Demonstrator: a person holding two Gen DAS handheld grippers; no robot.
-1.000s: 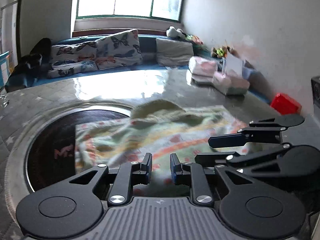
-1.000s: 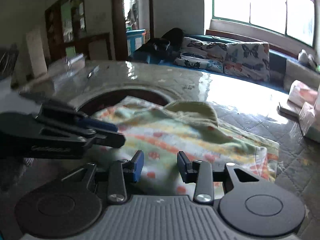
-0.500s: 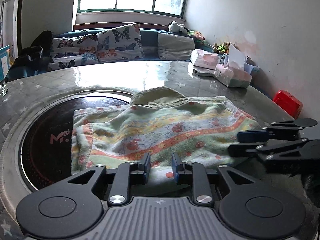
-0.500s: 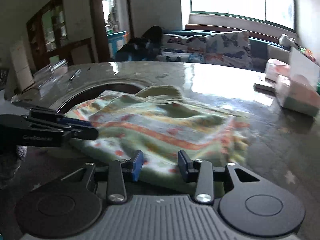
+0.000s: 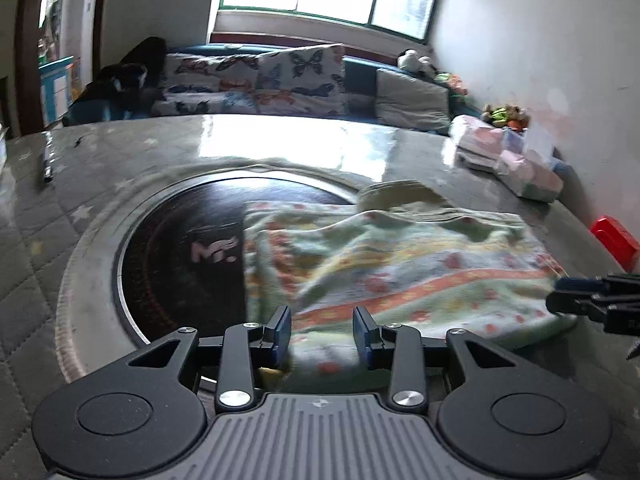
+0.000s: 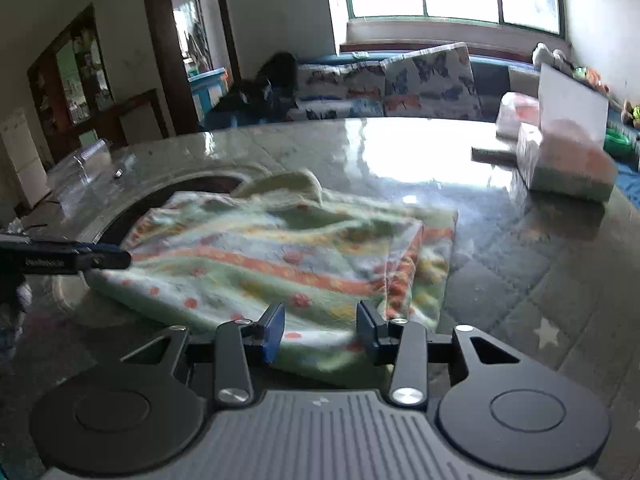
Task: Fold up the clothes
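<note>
Left gripper (image 5: 322, 334) is hovering with fingers apart at the garment's (image 5: 400, 264) near edge; right gripper (image 6: 320, 332) is doing likewise, fingers spread. The folded garment is lying on the table (image 5: 280, 140), partly covering the dark round plate (image 5: 180, 252). Cushions (image 5: 256, 80) are sitting beyond.

one garment (image 5: 400, 264), two grippers (image 5: 322, 334) (image 6: 320, 330), two butterfly cushions (image 5: 256, 80).

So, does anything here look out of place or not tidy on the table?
Yes. The folded garment lies partly over the dark round inset in the table, not on the flat top. Its pale collar sticks out at the far edge, and the right-side layers do not line up.
</note>
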